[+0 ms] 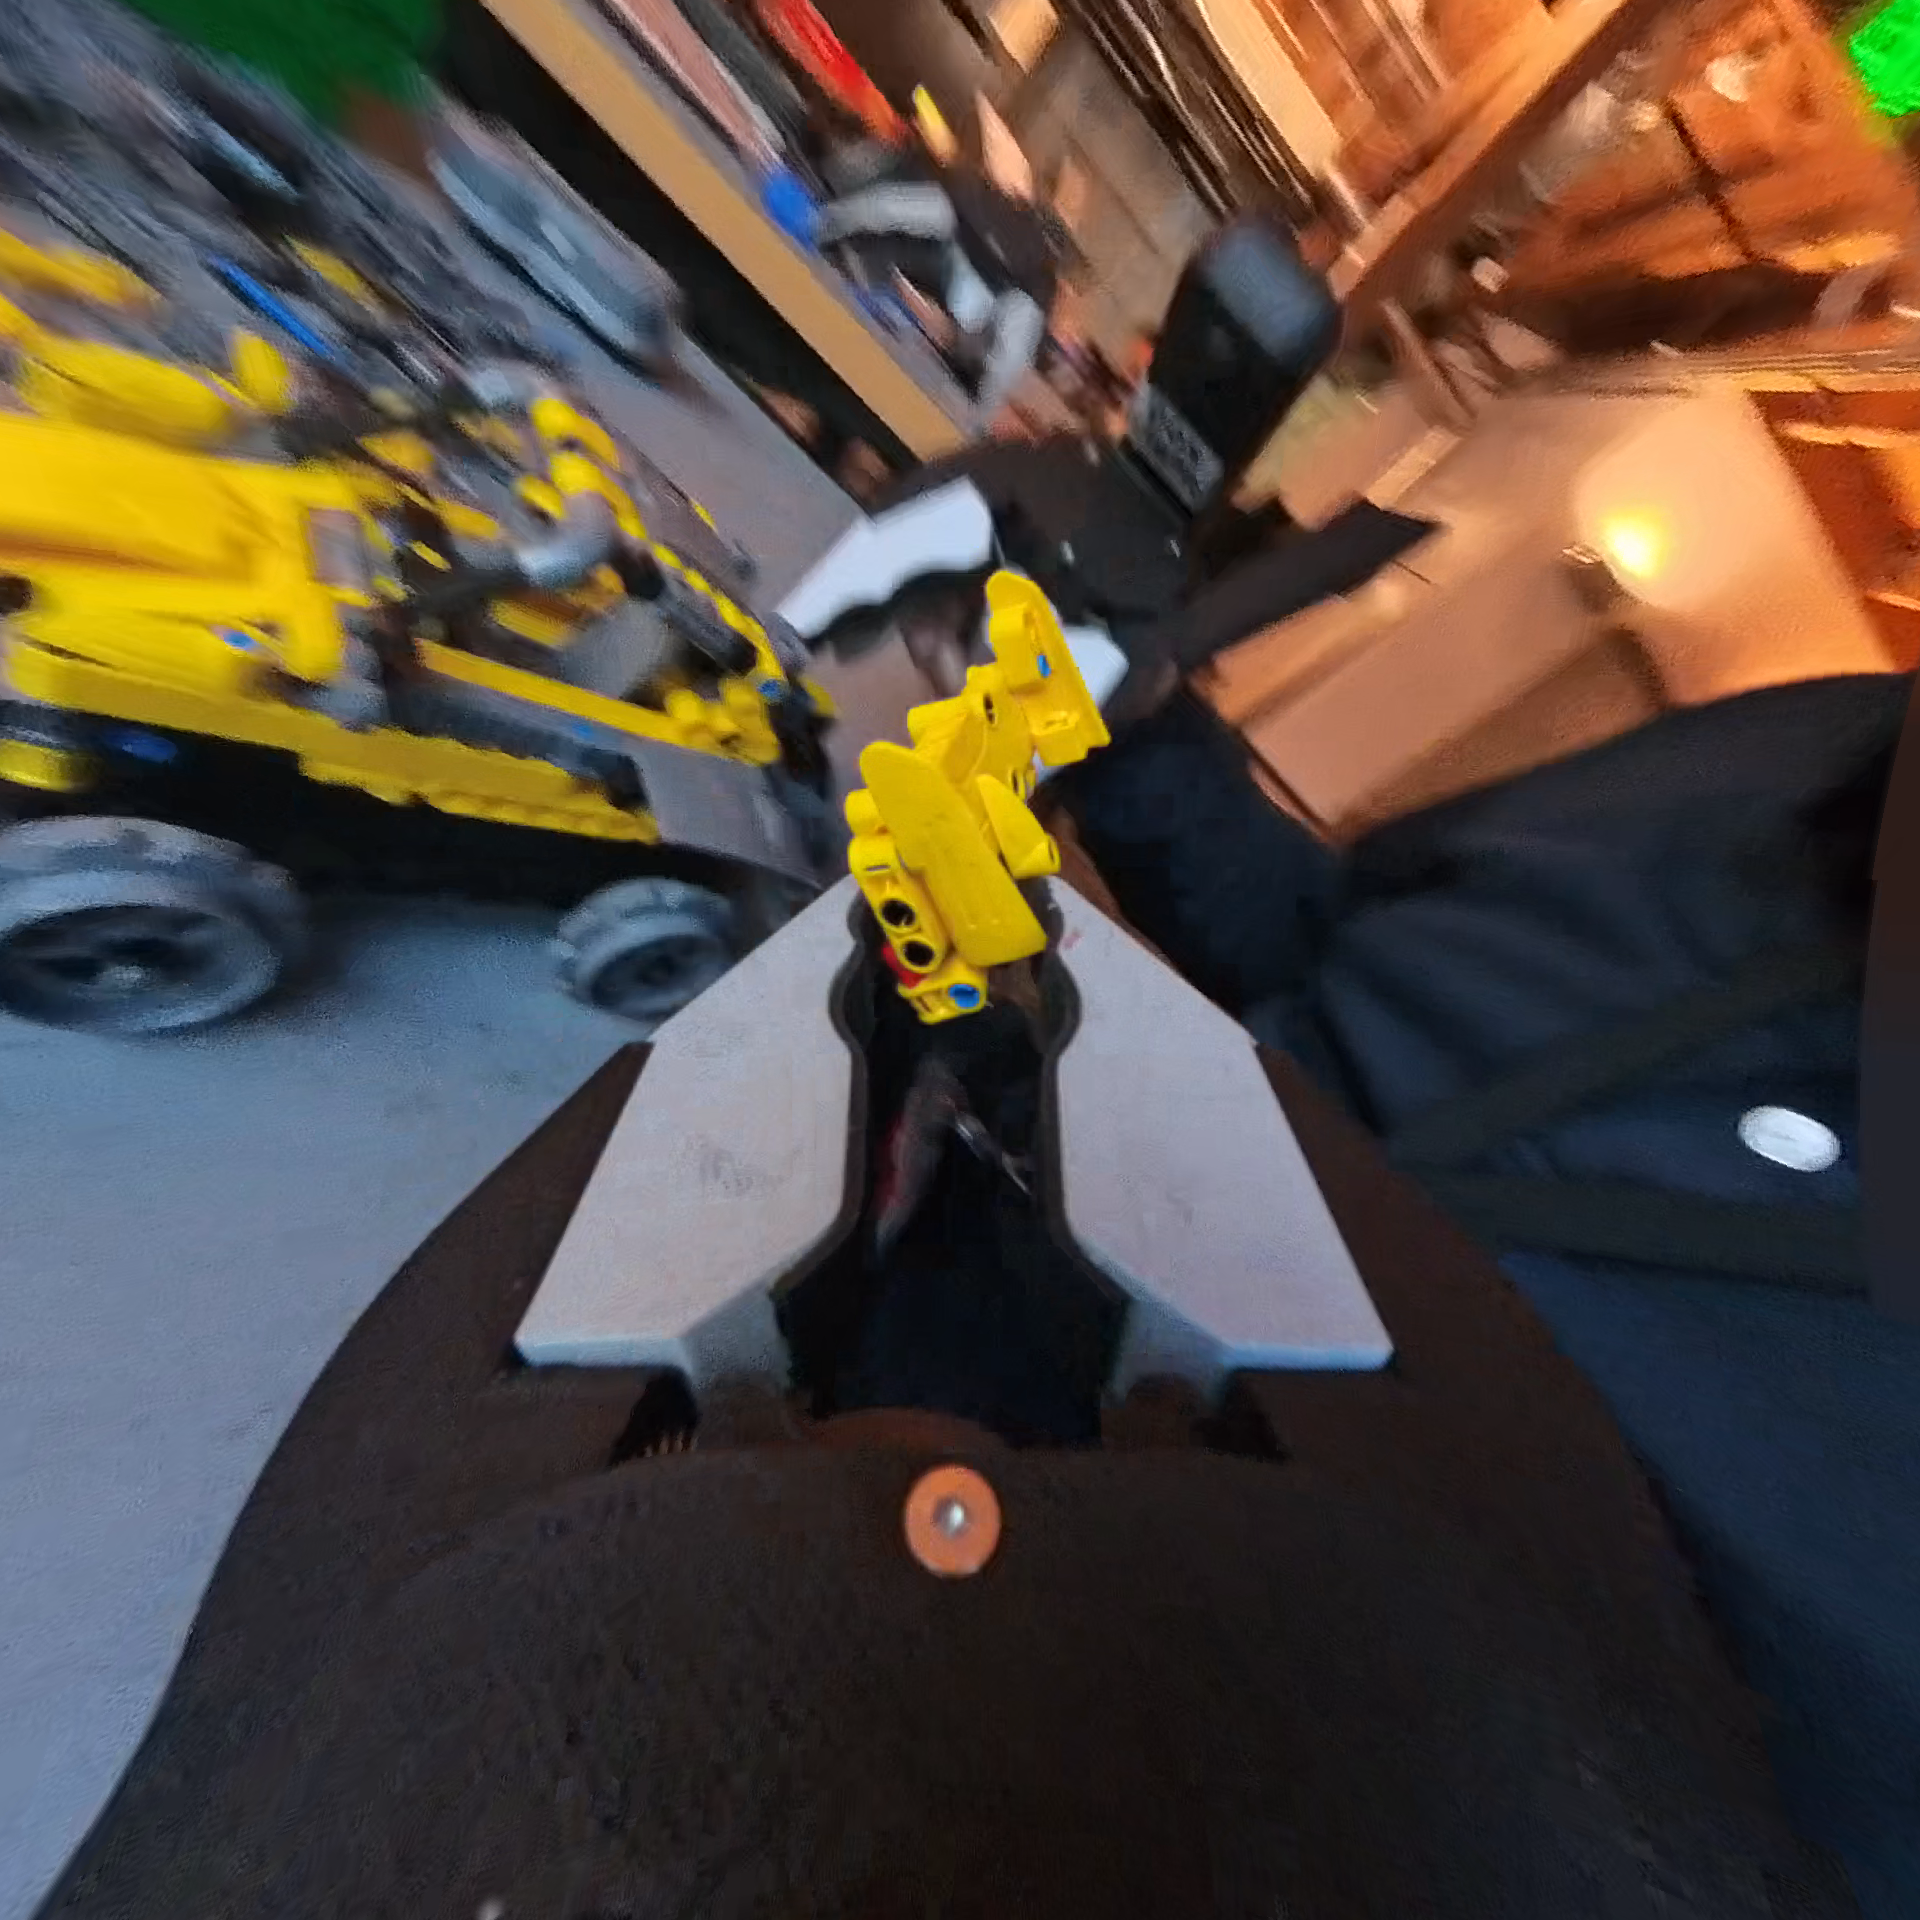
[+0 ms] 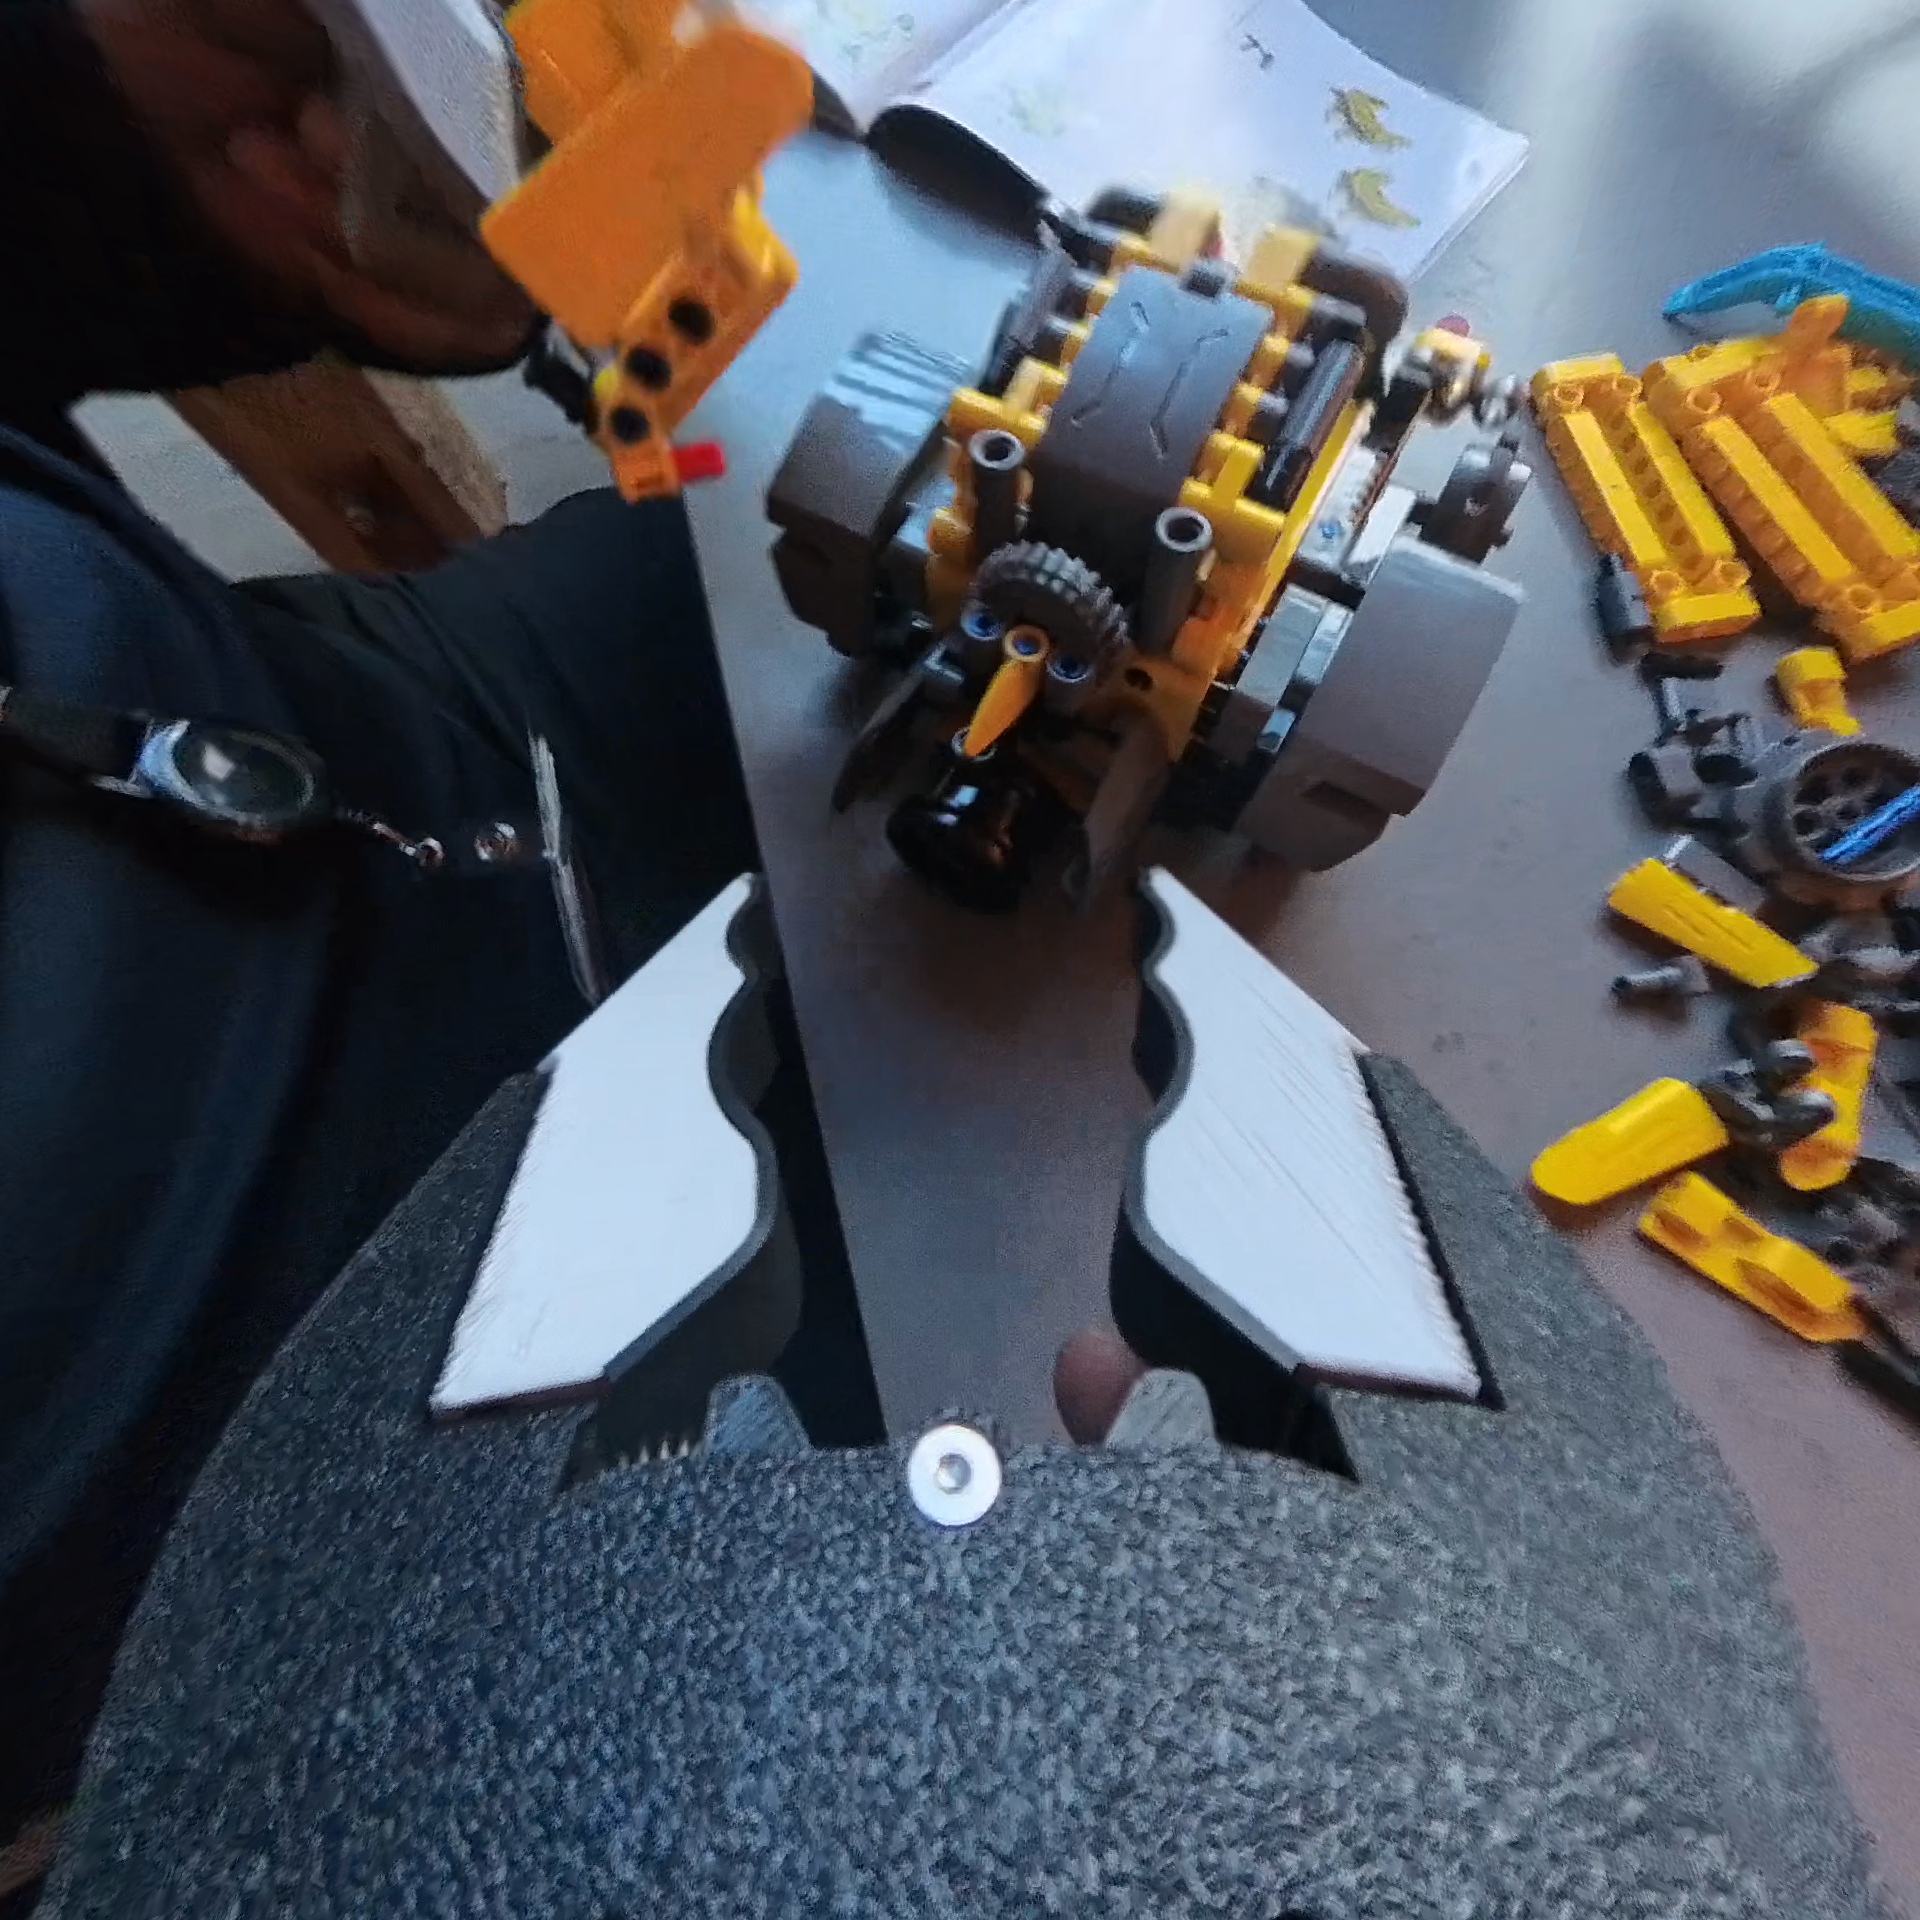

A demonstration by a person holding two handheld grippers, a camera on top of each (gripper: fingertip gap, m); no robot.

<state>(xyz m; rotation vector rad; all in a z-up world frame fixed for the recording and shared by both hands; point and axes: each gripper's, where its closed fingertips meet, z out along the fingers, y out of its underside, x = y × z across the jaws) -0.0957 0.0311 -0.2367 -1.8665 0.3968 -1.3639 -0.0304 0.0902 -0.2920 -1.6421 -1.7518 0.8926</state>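
My left gripper [image 1: 951, 925] is shut on a small yellow brick assembly [image 1: 966, 790] with black holes and blue and red pins, held in the air. The same assembly [image 2: 644, 229] shows at the upper left of the right wrist view, blurred. A yellow and grey brick-built vehicle [image 1: 343, 644] stands on the grey table to the left of it, and it also shows in the right wrist view [image 2: 1143, 582], end-on, with a black gear at its near end. My right gripper [image 2: 951, 914] is open and empty, just short of the vehicle's near end.
Loose yellow, black and blue brick parts [image 2: 1745, 831] lie on the table [image 2: 1455, 935] to the right of the vehicle. An open instruction booklet [image 2: 1195, 114] lies behind it. A person's dark clothing [image 2: 260, 831] fills the left. Shelves and a desk [image 1: 1558, 312] stand beyond. One gripper's finger ends stand about 11 cm off the other's.
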